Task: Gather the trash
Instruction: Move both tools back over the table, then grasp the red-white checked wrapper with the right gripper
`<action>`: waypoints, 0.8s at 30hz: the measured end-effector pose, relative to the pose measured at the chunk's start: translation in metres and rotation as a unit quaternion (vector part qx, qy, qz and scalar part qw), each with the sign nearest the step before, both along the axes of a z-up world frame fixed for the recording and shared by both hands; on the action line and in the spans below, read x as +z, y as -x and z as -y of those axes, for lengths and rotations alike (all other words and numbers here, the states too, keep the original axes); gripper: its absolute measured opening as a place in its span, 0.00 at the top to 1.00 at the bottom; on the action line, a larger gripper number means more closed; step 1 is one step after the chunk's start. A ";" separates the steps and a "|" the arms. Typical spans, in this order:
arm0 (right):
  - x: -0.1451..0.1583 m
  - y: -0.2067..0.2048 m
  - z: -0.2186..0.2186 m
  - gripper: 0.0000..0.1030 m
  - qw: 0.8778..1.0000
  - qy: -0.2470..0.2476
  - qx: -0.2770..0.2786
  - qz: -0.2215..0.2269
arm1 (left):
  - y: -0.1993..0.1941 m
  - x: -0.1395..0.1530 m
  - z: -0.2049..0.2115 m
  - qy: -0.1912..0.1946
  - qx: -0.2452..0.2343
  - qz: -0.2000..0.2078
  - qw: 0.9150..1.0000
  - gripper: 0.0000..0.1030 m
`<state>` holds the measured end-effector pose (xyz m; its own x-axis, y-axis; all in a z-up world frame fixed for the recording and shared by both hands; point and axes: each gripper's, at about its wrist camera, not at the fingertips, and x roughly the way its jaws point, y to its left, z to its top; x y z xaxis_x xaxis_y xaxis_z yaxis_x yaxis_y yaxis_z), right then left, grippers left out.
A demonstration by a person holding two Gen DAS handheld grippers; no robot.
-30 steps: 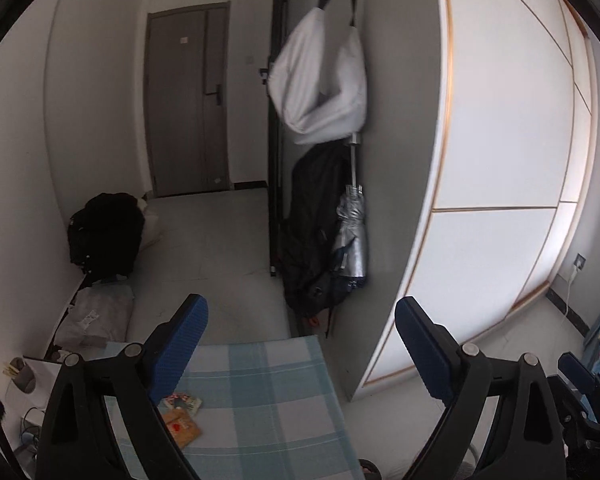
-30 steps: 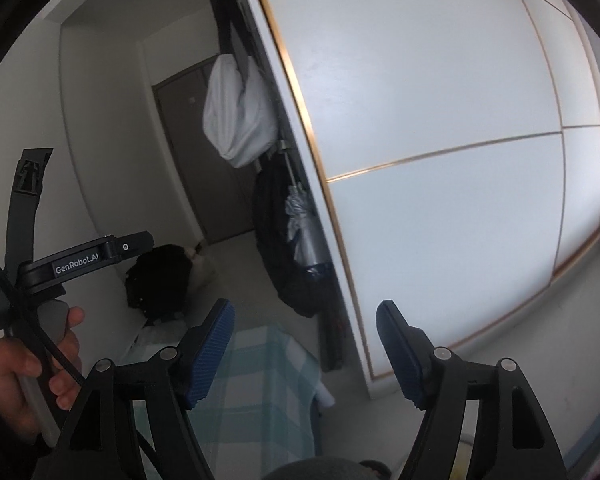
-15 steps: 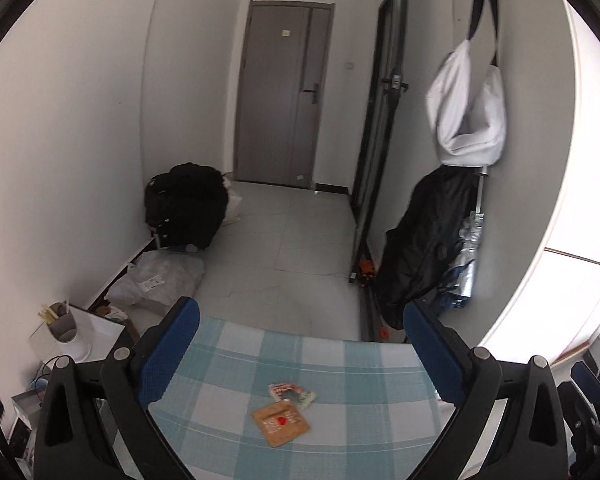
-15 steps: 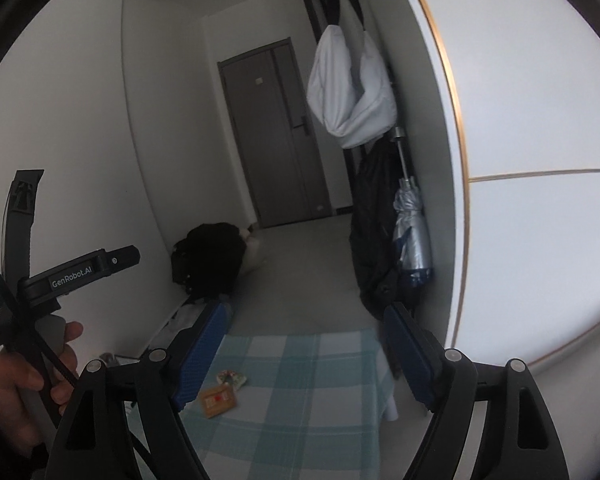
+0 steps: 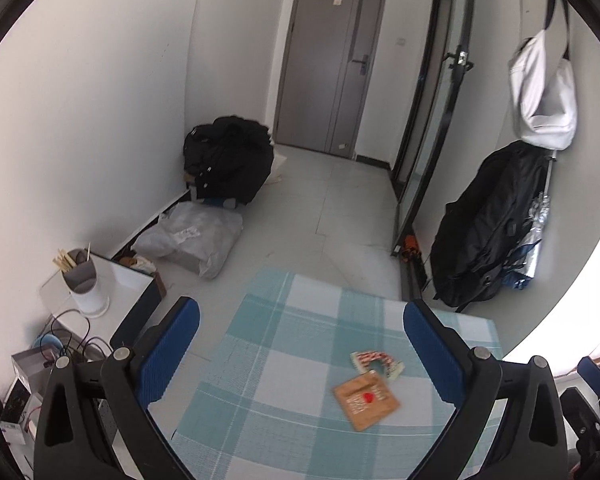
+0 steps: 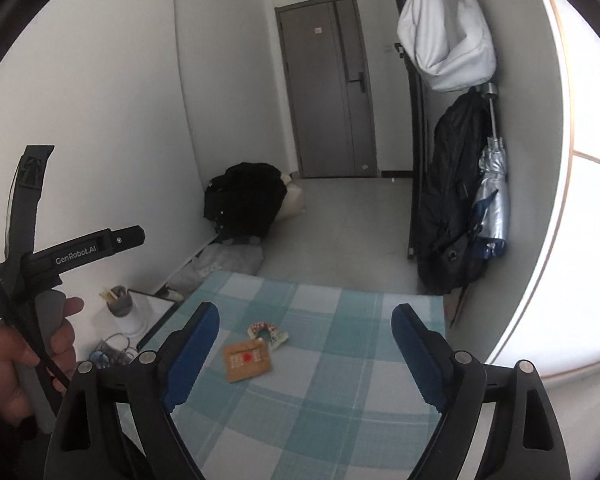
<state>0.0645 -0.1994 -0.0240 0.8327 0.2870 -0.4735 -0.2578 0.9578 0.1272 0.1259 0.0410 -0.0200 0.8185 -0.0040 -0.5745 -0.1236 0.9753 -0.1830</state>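
While both claws (image 5: 300,352) (image 6: 304,344) gape empty, brown wrapper (image 5: 366,400) flat on checked cloth (image 5: 260,360), long axis indiscernible.

Print on brown packet (image 5: 366,400) & torn wrapper (image 5: 377,363) too small to read.

Dim room, blown-out glare at right, fisheye-warped edges.
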 end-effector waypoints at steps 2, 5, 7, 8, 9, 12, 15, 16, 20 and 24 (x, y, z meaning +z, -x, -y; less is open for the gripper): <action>-0.007 -0.010 -0.007 0.14 1.000 0.005 0.007 -0.014 | -0.003 -0.012 -0.008 0.007 0.006 -0.008 1.000 0.03; -0.022 -0.026 -0.018 0.14 0.999 0.016 0.018 -0.037 | -0.009 -0.030 -0.017 0.014 0.002 -0.038 0.999 0.03; -0.033 -0.038 -0.027 0.14 0.997 0.026 0.025 -0.061 | -0.010 -0.042 -0.026 0.019 0.012 -0.074 0.997 0.03; -0.037 -0.044 -0.030 0.14 0.997 0.028 0.026 -0.071 | -0.012 -0.047 -0.031 0.029 0.015 -0.088 0.996 0.03; -0.043 -0.051 -0.033 0.14 0.996 0.028 0.030 -0.082 | -0.013 -0.050 -0.036 0.045 0.011 -0.100 0.994 0.03; -0.056 -0.071 -0.043 0.14 0.993 0.032 0.037 -0.107 | -0.016 -0.051 -0.046 0.055 0.018 -0.109 0.992 0.03; -0.069 -0.094 -0.054 0.14 0.990 0.037 0.047 -0.130 | -0.020 -0.047 -0.050 0.042 0.025 -0.107 0.993 0.03; -0.072 -0.099 -0.058 0.14 0.989 0.038 0.051 -0.137 | -0.022 -0.047 -0.051 0.047 0.023 -0.109 0.993 0.03; -0.084 -0.127 -0.078 0.14 0.983 0.048 0.065 -0.166 | -0.032 -0.054 -0.055 0.071 0.008 -0.133 0.989 0.03; -0.098 -0.149 -0.099 0.14 0.978 0.058 0.086 -0.182 | -0.034 -0.055 -0.054 0.064 0.004 -0.143 0.988 0.03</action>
<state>0.2132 -0.1009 -0.1220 0.5471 0.3345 -0.7674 -0.3736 0.9179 0.1338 0.1597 0.0948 -0.0749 0.6239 -0.0866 -0.7767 -0.1954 0.9450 -0.2623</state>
